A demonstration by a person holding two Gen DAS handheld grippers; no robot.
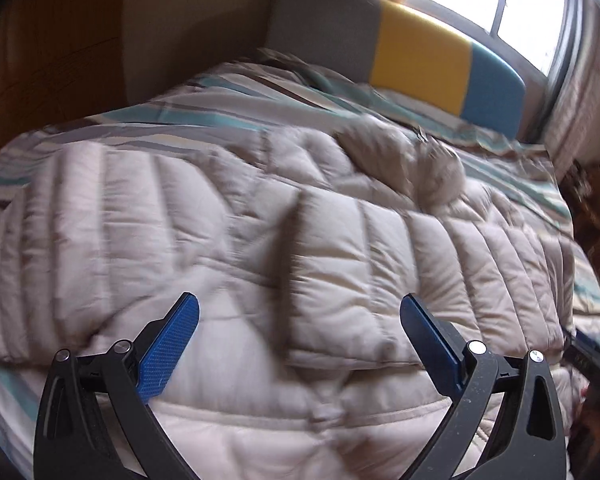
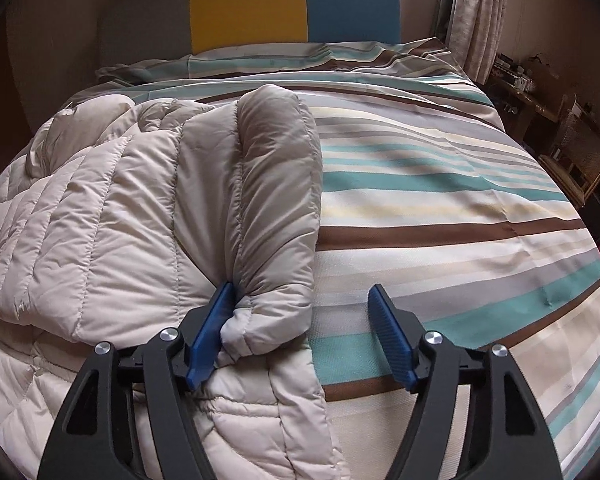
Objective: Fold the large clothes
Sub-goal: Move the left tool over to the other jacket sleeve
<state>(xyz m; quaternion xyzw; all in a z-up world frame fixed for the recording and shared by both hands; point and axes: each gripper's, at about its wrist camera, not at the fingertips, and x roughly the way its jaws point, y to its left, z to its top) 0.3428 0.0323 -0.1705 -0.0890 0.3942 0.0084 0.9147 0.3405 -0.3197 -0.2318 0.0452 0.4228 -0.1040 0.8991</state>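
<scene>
Pale beige quilted puffer coat (image 2: 112, 208) spread on striped teal-and-brown bedspread (image 2: 440, 200), folded sleeve (image 2: 276, 200) running lengthwise toward the headboard. Right gripper (image 2: 302, 336) jaws apart, cuff touching only the left pad, unclamped; nearer that sleeve. Left gripper (image 1: 300, 344) wide, empty above coat body. Left view motion-blurred; coat hem cut off

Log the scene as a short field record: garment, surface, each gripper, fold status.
garment: beige puffer coat, sleeve laid along its right edge
surface: striped bedspread
left gripper: open above the coat, holding nothing
right gripper: open, sleeve cuff between the fingers, one finger touching it
fold status: sleeve folded in, body not yet folded
</scene>
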